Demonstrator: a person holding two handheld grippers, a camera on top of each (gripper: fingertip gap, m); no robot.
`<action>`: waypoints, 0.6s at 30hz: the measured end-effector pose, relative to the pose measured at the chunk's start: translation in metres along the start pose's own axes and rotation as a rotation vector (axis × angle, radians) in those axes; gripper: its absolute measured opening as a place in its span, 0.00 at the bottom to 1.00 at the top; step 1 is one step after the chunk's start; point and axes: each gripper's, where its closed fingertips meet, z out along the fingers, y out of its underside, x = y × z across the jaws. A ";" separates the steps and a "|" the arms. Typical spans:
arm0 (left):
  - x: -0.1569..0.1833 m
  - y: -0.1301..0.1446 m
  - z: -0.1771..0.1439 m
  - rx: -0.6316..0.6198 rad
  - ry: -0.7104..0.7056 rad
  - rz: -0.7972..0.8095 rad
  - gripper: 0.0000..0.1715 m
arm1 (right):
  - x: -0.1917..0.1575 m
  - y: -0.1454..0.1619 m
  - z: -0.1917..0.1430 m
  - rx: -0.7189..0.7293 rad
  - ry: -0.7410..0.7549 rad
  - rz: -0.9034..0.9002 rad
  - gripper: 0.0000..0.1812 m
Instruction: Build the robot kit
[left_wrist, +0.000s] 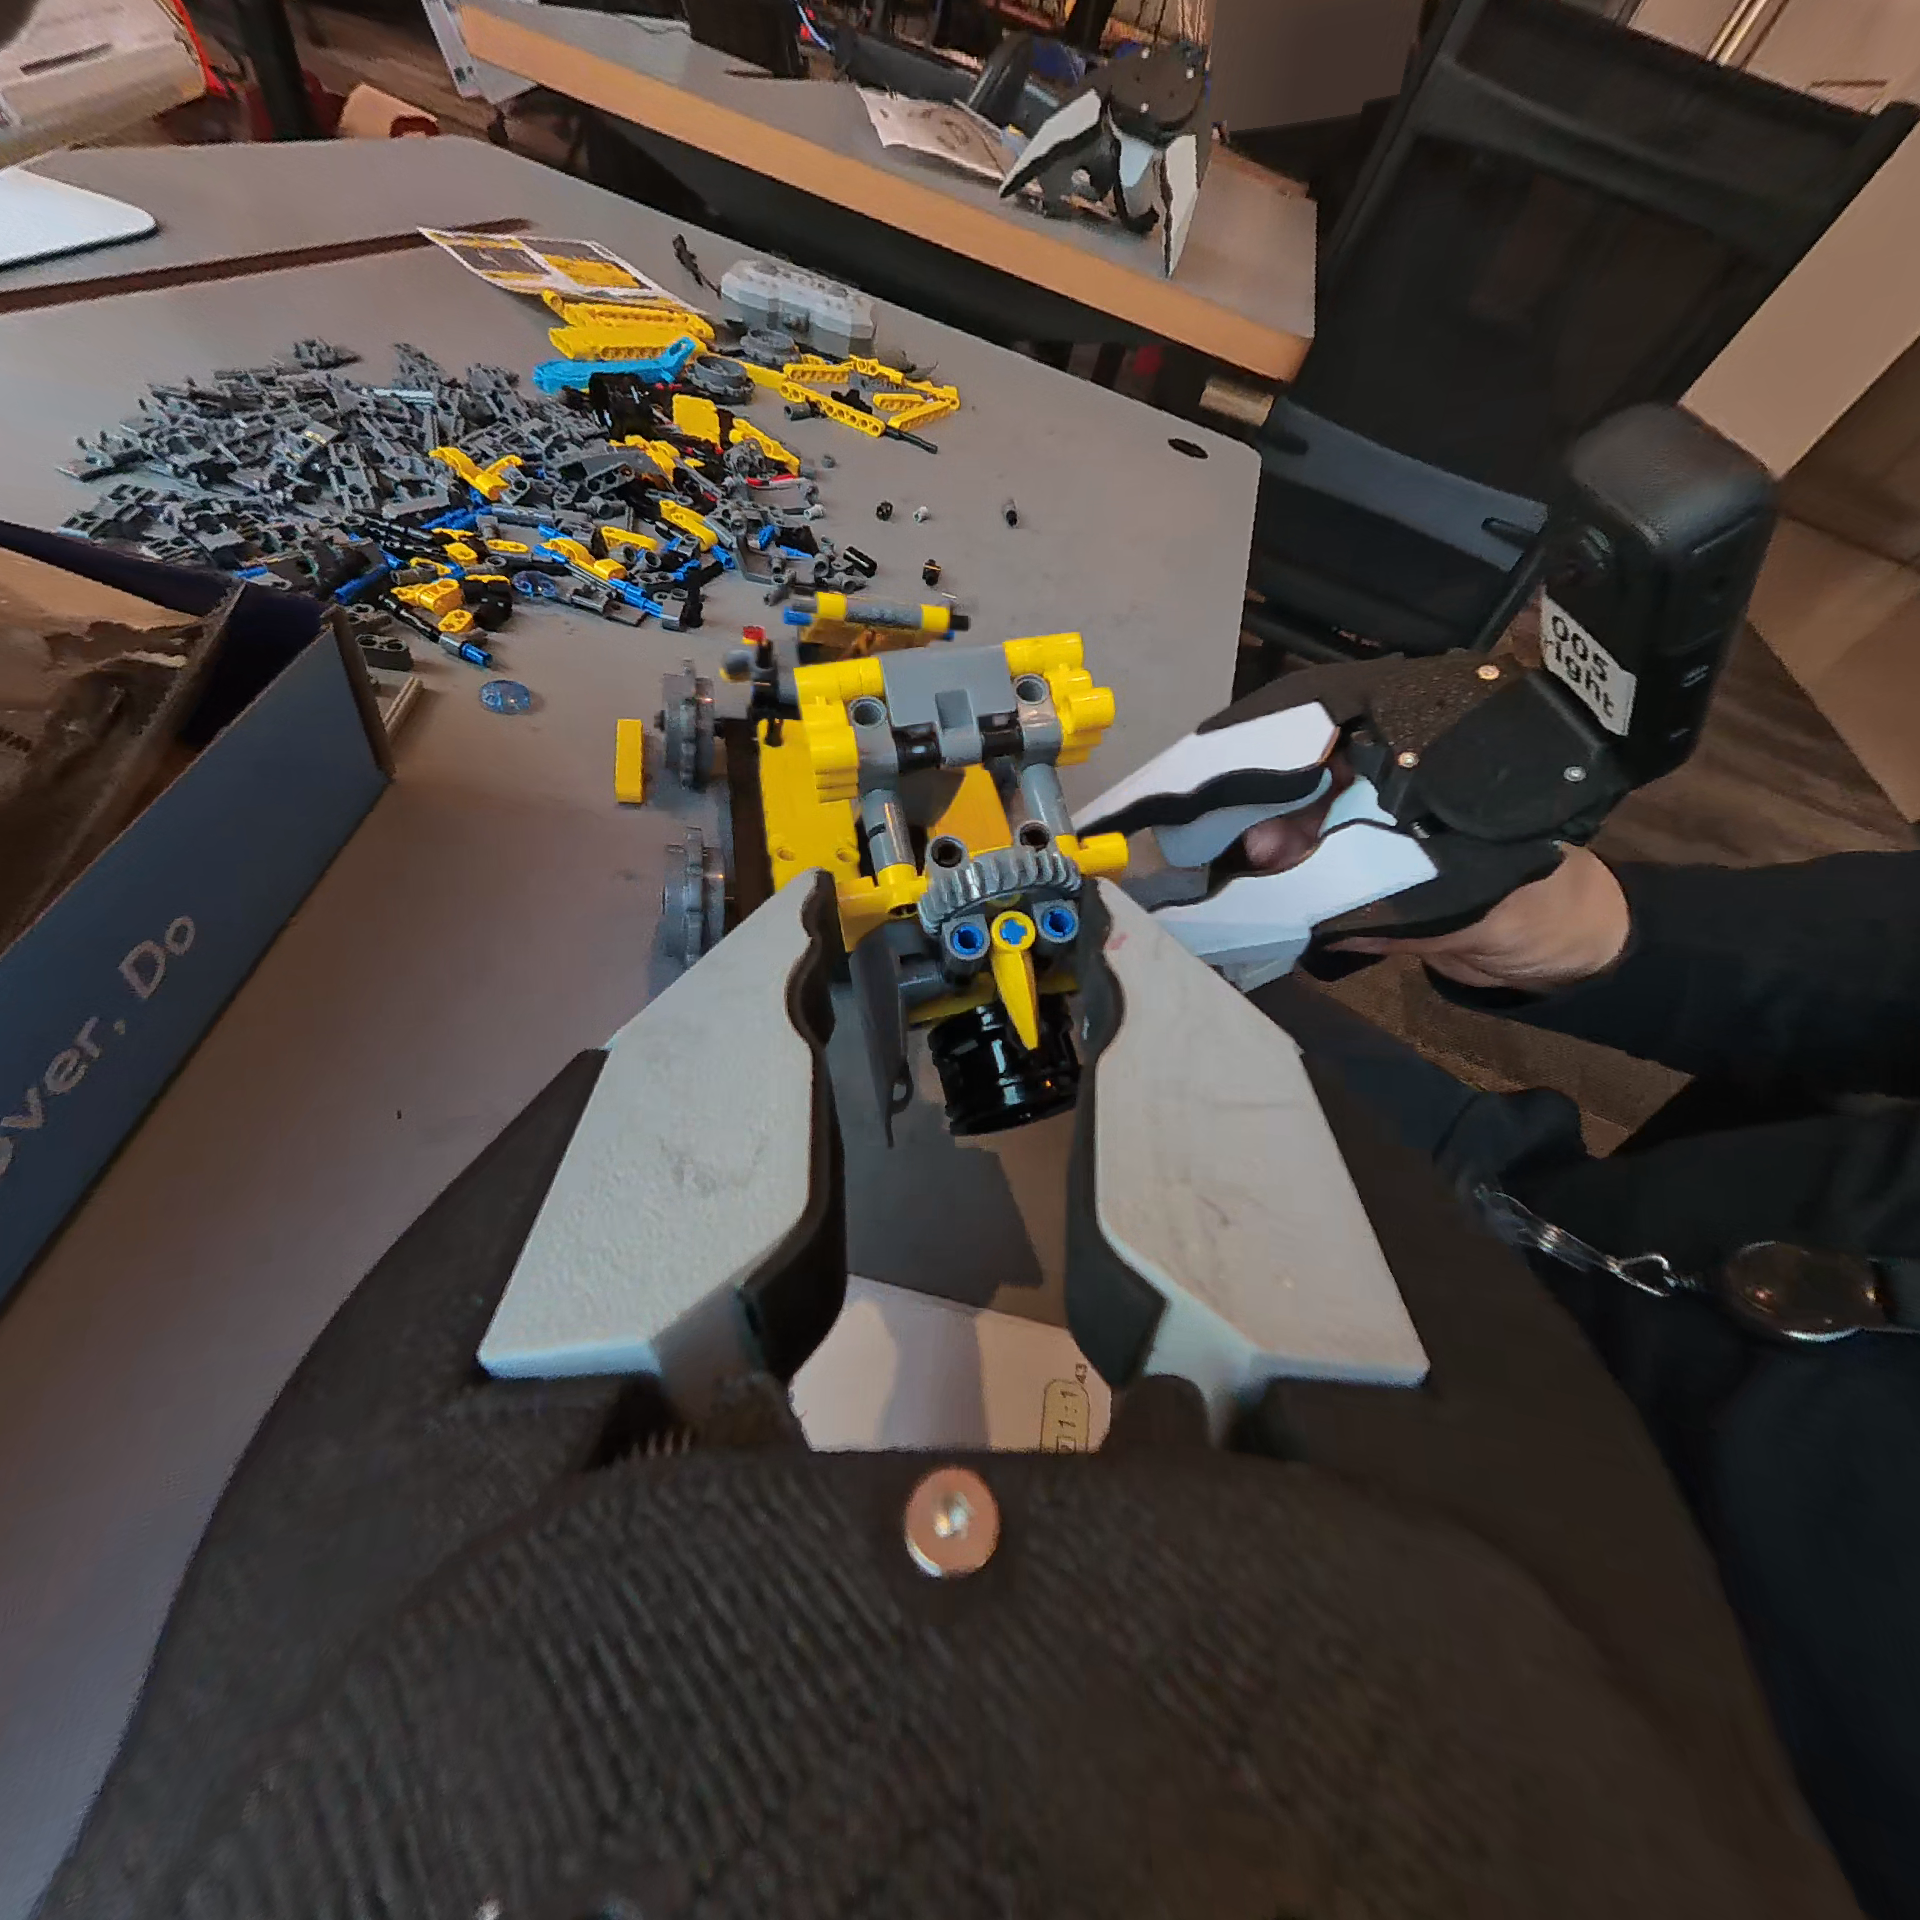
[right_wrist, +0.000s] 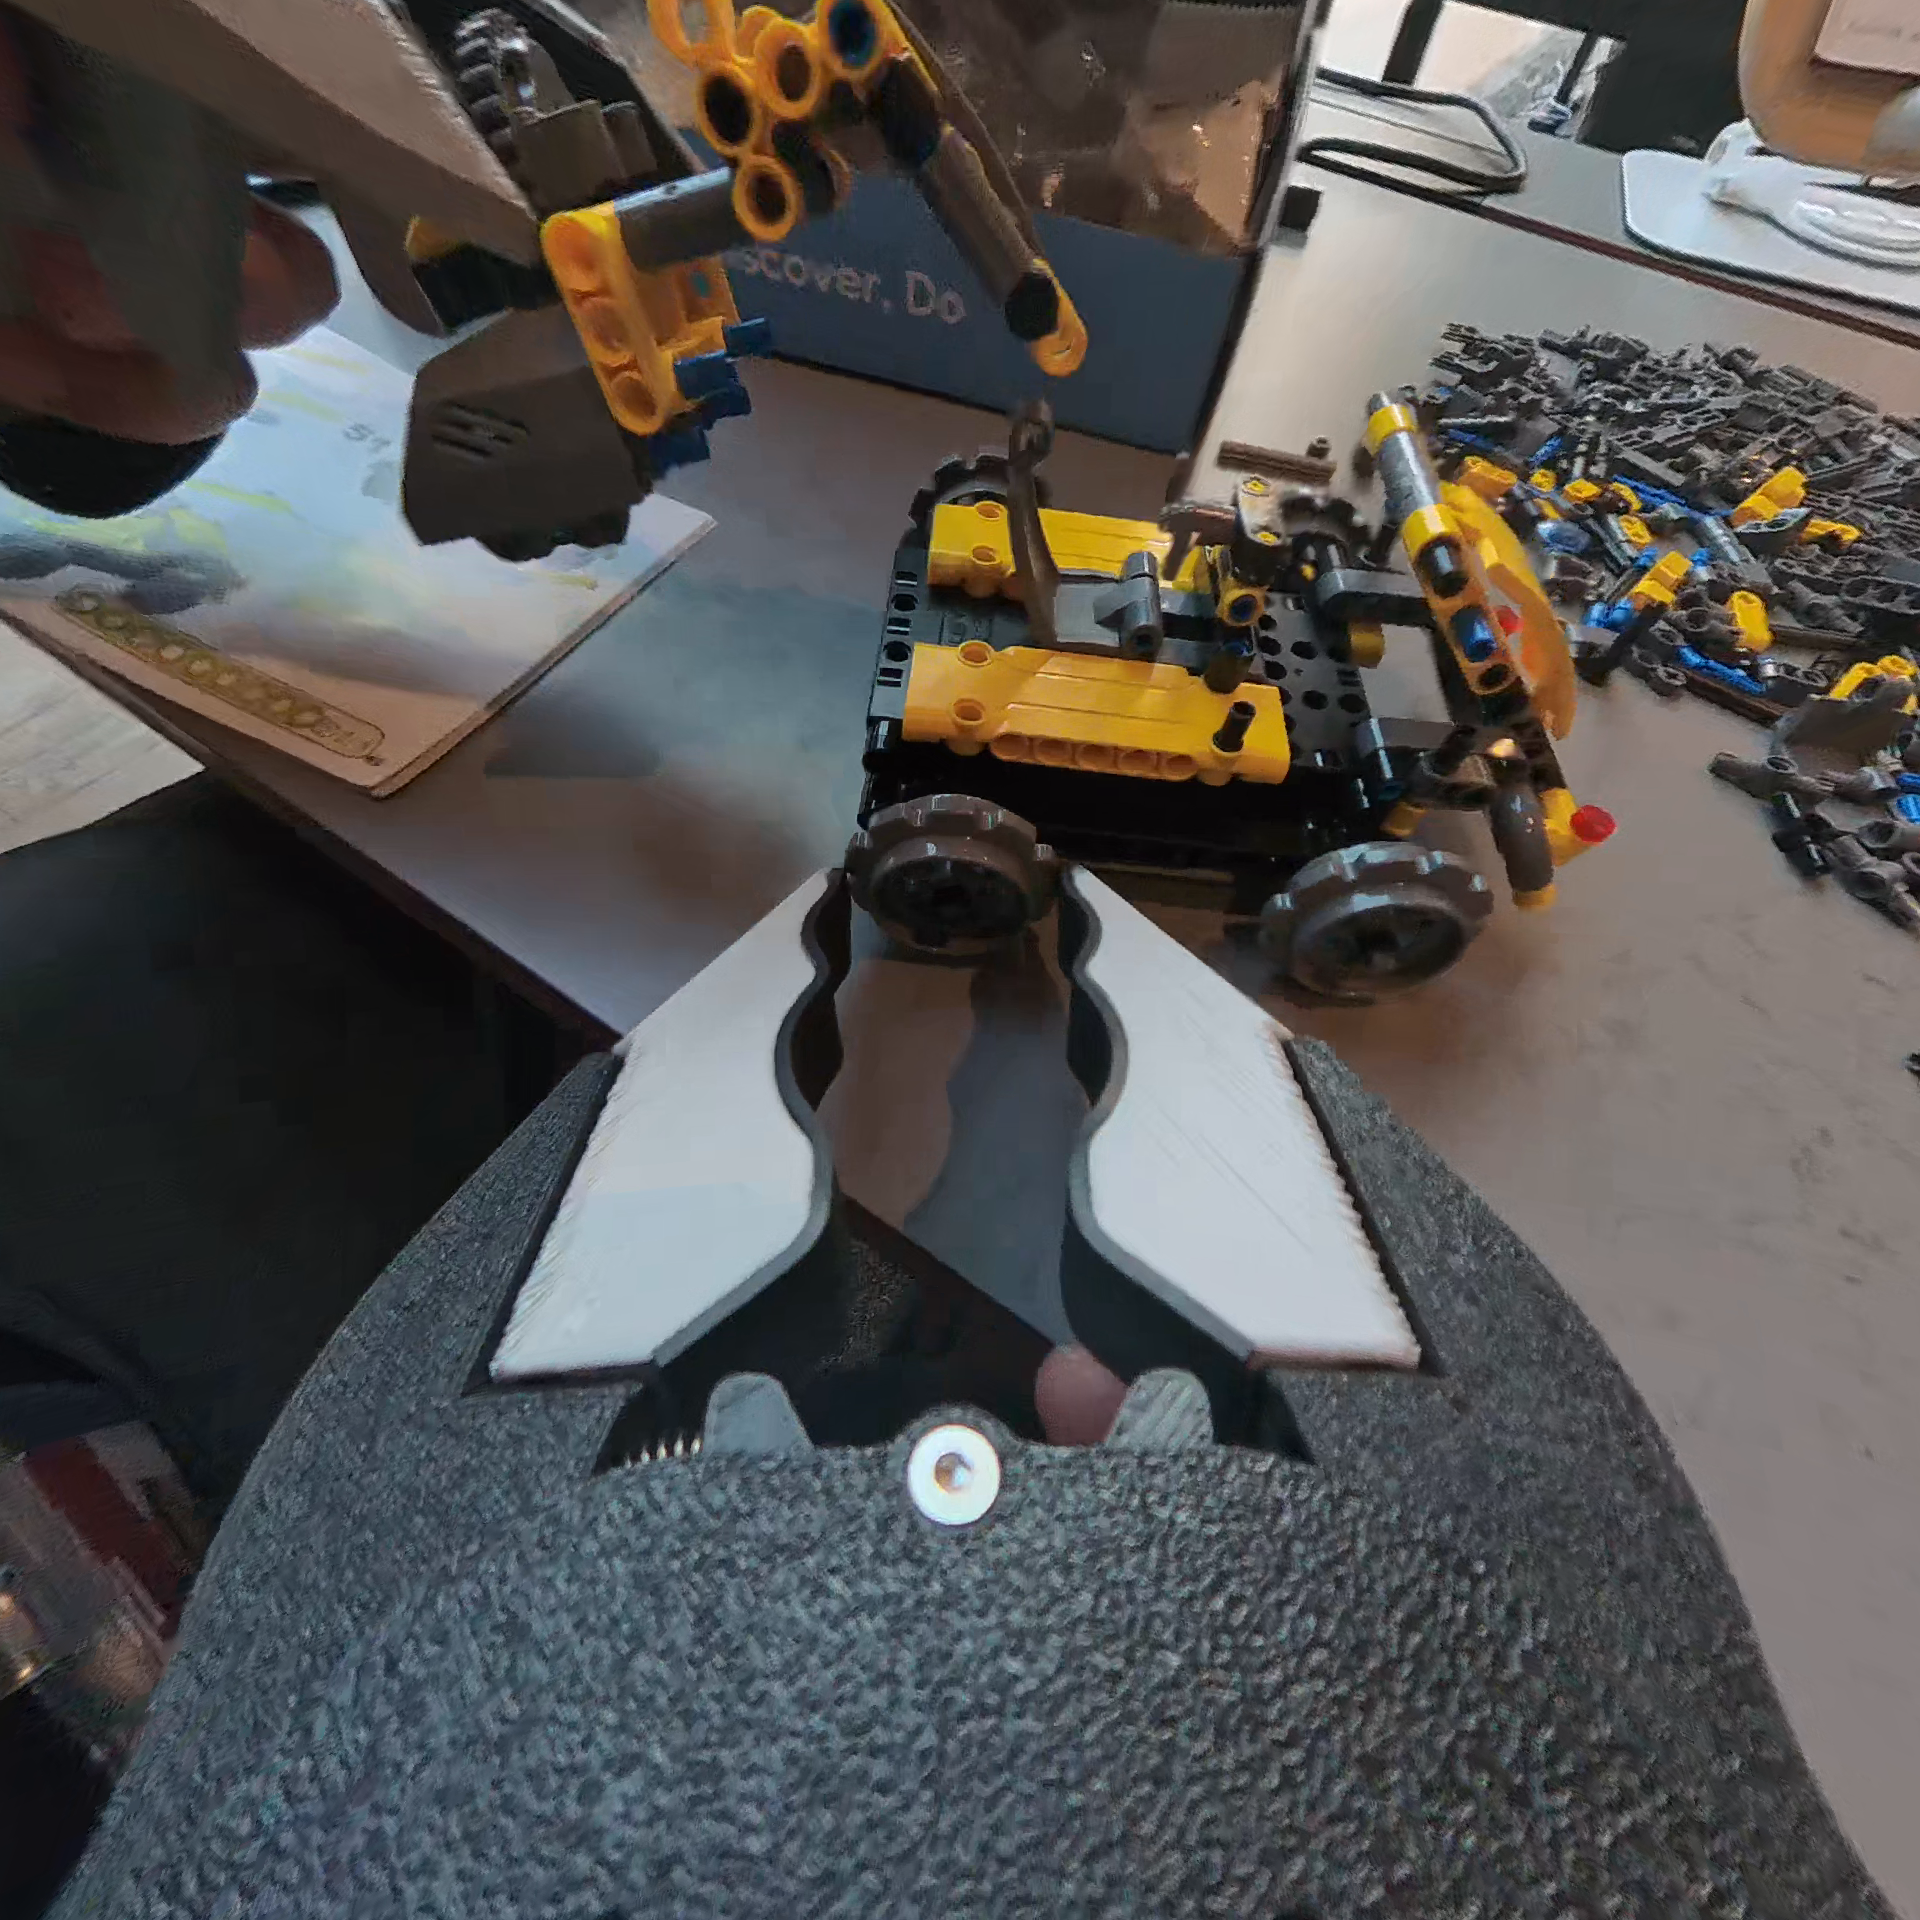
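Observation:
My left gripper (left_wrist: 961, 904) is shut on a yellow and grey brick sub-assembly (left_wrist: 1003, 888) with a grey gear, blue pins and a black cylinder, and holds it above the table. In the right wrist view the sub-assembly (right_wrist: 644, 301) hangs at the top left between the left fingers (right_wrist: 364, 104). A yellow and black brick vehicle (right_wrist: 1091, 707) with grey wheels stands on the table, and also shows in the left wrist view (left_wrist: 795, 821). My right gripper (right_wrist: 951, 894) is open, its tips on either side of the vehicle's near wheel (right_wrist: 951, 868). It shows at the right (left_wrist: 1117, 871), held by a hand.
A pile of loose grey, yellow and blue parts (left_wrist: 416, 488) covers the grey table (left_wrist: 468, 987) beyond the vehicle. A dark blue box (left_wrist: 187, 831) stands at the left. An open instruction booklet (right_wrist: 312, 623) lies near the table edge. Another gripper (left_wrist: 1122, 156) rests on a far table. Left tips to right tips: about 11 cm.

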 end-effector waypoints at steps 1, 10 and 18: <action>0.000 0.001 -0.002 0.004 -0.001 0.002 0.25 | -0.006 0.000 -0.002 0.008 -0.028 -0.006 0.19; 0.005 0.000 -0.022 0.084 0.069 -0.020 0.25 | 0.020 0.027 -0.031 -0.065 0.039 -0.067 0.01; 0.005 0.001 -0.023 0.110 0.064 -0.036 0.25 | 0.019 -0.019 -0.024 0.004 0.002 -0.024 0.28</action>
